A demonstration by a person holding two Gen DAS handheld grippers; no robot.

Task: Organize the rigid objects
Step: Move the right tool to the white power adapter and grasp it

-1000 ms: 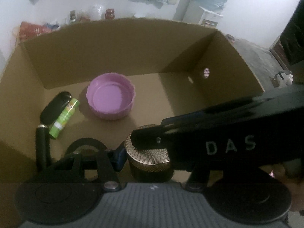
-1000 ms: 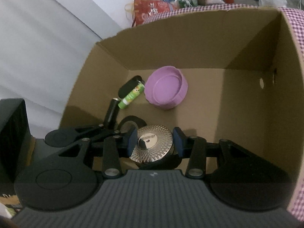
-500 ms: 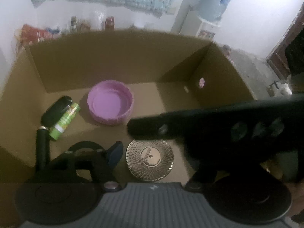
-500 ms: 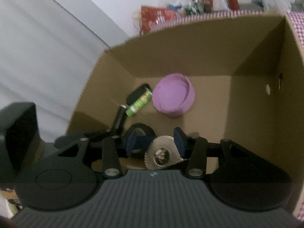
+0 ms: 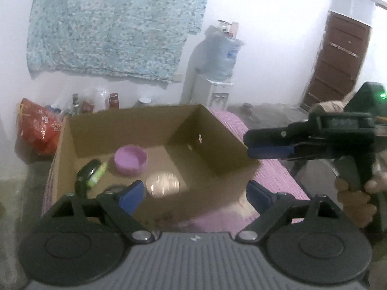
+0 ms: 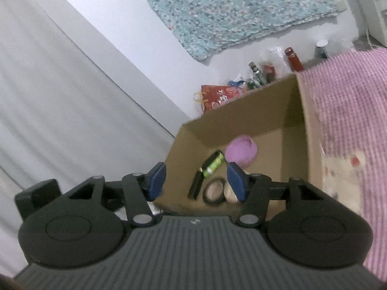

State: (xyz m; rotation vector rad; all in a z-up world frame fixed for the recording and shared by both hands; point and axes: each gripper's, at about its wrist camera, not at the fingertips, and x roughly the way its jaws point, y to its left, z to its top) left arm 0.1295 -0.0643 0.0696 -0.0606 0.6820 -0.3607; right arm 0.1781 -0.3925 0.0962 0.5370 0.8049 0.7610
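Observation:
An open cardboard box (image 5: 121, 125) holds a purple bowl (image 5: 130, 159), a black case (image 5: 88, 169), a green tube (image 5: 98, 177), a black tape ring (image 5: 113, 189) and a silver-lidded jar (image 5: 163, 184). My left gripper (image 5: 196, 197) hovers above the box's near edge, its jaws opening with nothing between them. My right gripper (image 5: 250, 145), held by a hand (image 5: 355, 193), hangs beyond the box's right wall. In the right wrist view my right gripper (image 6: 197, 182) is also opening and empty, above the box (image 6: 241, 111). Its right finger half hides the jar (image 6: 229, 193).
The box rests on a pink checked cloth (image 5: 278, 181). Behind it stand a red bag (image 5: 38, 130) and several bottles (image 5: 113, 100). A water dispenser (image 5: 217, 72) and a brown door (image 5: 338, 60) are farther back. A grey curtain (image 6: 60, 120) hangs left of the box.
Both grippers let go of the silver-lidded jar, which now stands in the box. Both pulled back and up out of the box, and their jaws spread wider.

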